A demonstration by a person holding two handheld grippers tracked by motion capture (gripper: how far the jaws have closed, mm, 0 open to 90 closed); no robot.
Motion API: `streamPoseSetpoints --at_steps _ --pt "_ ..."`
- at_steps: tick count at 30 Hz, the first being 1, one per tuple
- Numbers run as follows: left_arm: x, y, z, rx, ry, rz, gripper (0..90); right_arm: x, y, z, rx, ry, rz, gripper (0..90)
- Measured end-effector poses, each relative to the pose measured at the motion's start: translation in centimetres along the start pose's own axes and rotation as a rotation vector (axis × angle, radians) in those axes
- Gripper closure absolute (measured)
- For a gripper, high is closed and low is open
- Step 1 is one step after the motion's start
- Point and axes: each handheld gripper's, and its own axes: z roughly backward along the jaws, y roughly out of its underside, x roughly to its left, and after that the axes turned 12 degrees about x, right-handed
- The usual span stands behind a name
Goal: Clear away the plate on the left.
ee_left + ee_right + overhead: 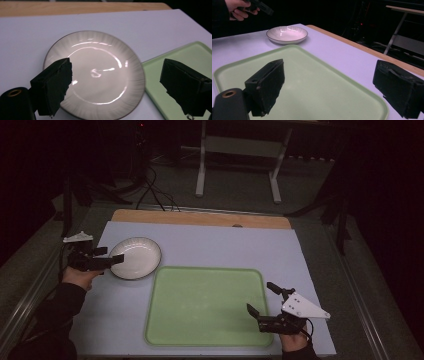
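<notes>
A white ribbed plate (136, 257) with a dark rim lies on the pale mat at the left, just off the far left corner of the green tray (205, 305). My left gripper (114, 255) is at the plate's left rim, open; in the left gripper view (117, 67) its jaws stand wide apart over the plate (100, 75), with nothing gripped. My right gripper (258, 296) hovers open over the tray's near right corner. In the right gripper view (329, 67) its jaws frame the bare tray (312, 82), with the plate (287, 33) and the other hand (237, 11) farther off.
The pale mat (210, 245) covers a wooden table whose bare strip (200, 217) runs along the back edge. Beyond it, on the dark floor, are a white table frame (237, 165) and cables (155, 195). A corner of the tray (180, 55) lies beside the plate.
</notes>
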Motion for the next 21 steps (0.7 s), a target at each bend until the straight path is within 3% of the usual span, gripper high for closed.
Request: streamPoseSetpoints --at_steps 5,6,11,15,17,18,19,21 --pt "1.2 0.2 -0.9 0.052 -0.030 0.076 11.2 0.0 0.0 -0.1 0.007 -0.001 0.002 10.1" --pt "1.4 0.2 -1.1 0.061 -0.052 0.094 12.9 0.1 0.0 -0.1 0.007 -0.001 0.003 10.1" --pt "2.1 0.3 -1.6 0.106 -0.068 0.139 18.1 0.0 0.0 -0.1 0.009 -0.002 0.002 10.1" --pt "2.9 0.5 -2.4 0.160 -0.089 0.208 24.2 0.1 0.0 -0.2 0.012 -0.004 0.004 10.2" --pt "3.0 0.6 -2.5 0.159 -0.099 0.220 29.7 0.1 0.0 -0.2 0.014 -0.003 0.005 10.2" --pt "3.6 0.8 -2.7 0.161 -0.086 0.257 34.4 0.1 0.0 -0.2 0.014 -0.003 0.006 10.2" --pt "3.8 0.8 -2.8 0.166 -0.078 0.267 37.8 0.1 0.0 -0.2 0.015 -0.003 0.006 10.2" --pt "3.9 0.8 -3.0 0.178 -0.098 0.281 42.3 0.1 0.0 -0.2 0.016 -0.004 0.004 10.2"
